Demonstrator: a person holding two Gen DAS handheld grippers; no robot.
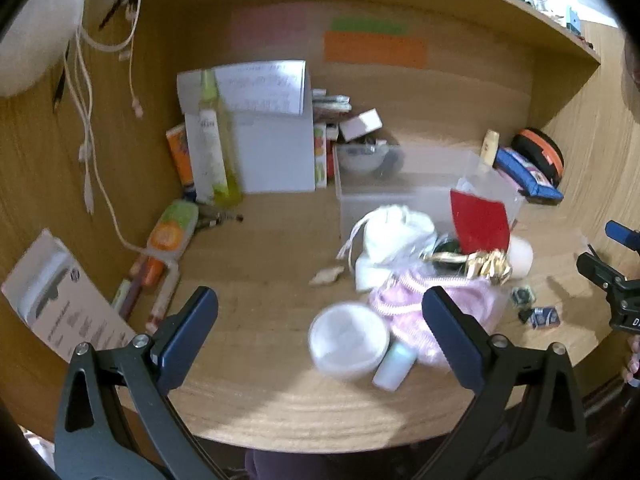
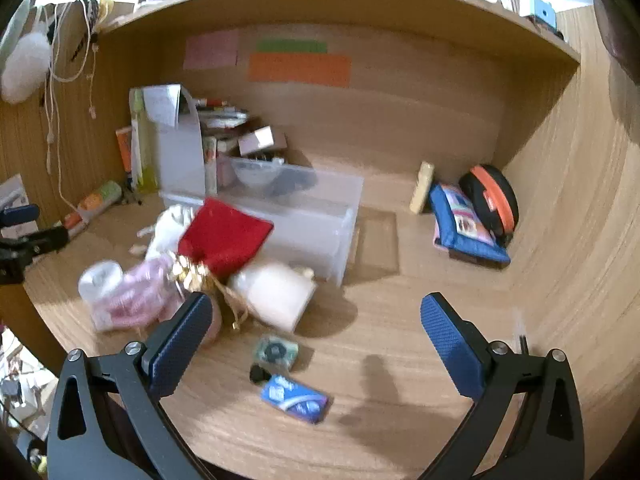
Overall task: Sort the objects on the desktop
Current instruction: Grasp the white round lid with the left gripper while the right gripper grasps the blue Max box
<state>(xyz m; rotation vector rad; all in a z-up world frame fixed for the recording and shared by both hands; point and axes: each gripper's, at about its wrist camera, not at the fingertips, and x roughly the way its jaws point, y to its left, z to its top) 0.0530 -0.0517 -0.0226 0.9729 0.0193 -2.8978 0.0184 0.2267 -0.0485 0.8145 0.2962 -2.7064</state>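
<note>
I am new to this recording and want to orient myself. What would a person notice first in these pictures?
First, the heap in the middle of the wooden desk: a red pouch leaning against a clear plastic box, with a gold bow and pink fabric in front. Then the orange paper strip on the back wall. Both the left gripper and the right gripper are wide open and empty.
</note>
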